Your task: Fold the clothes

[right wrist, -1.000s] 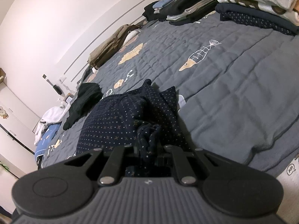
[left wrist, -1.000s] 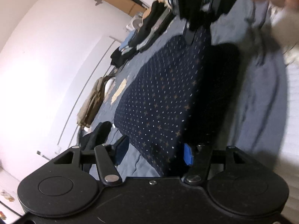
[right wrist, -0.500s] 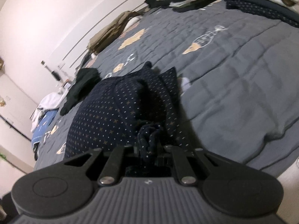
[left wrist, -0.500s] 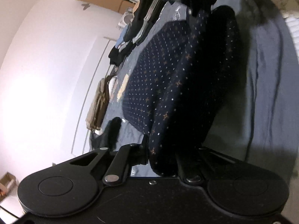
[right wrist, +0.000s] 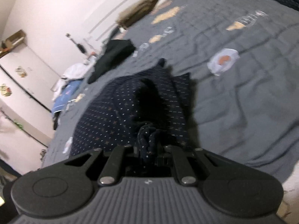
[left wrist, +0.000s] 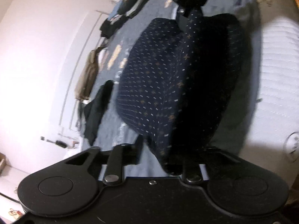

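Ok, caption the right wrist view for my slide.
Right tongs shut on a bunched navy dotted garment over a grey quilt.

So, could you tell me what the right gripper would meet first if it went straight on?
Most likely the navy dotted garment the right gripper is already shut on, then the grey quilt.

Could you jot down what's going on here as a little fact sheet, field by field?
Setting: grey quilt with fish prints on a bed
Item being folded: navy dotted garment
Right hand-held gripper: shut on a bunched edge of the garment
Left hand-held gripper: jaws just opened again, part open, garment's edge between them; grip unclear
Elsewhere on bed: black garment, olive garment
Image quality: motion-blurred
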Demonstrator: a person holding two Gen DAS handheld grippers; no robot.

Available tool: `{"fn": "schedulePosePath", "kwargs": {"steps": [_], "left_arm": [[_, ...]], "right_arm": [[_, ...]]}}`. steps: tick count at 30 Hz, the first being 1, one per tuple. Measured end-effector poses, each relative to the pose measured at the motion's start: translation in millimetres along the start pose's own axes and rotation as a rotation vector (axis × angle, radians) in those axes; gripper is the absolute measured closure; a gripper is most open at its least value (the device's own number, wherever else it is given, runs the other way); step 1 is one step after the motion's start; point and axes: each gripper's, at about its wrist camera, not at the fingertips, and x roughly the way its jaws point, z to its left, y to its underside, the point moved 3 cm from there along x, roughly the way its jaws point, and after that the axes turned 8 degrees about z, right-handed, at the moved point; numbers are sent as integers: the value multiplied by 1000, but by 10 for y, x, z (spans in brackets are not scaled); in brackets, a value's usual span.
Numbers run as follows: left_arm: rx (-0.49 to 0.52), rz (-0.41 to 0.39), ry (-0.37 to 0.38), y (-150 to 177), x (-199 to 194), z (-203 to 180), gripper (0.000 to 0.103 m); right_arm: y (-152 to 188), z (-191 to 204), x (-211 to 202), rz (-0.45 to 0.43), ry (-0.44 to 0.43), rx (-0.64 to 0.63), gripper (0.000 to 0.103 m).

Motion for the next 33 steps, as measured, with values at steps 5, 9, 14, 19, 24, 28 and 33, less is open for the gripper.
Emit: {"fn": "schedulePosePath", "kwargs": {"steps": [5,9,14,19,24,28,33], "left_arm": [[-39,-48,11,-103,-81,-63,58],[-45,-27,25,-132,-8,-63,45],[-59,17,105,-45,73,-11,45],[-265,-13,302,51,-131,393,35],[-632,-90,535,183,-212,1020,31],[-871,-178,635,211,-35,1448,29],[-998,-225,658,-34,366,1703,29]], "right_arm": [[-34,-88,-369,-87,26,-6,92],[-8,-112,-322,-40,58,-53,92],[144,-125,-15,108,108,-100,89],[-13,-133,-231,96,106,-111,72],[-293,-167,-599,-13,72,-117,62],[-540,-116,-666,-65,55,-152,59],[-883,154,-539,-82,5,-242,52]]}}
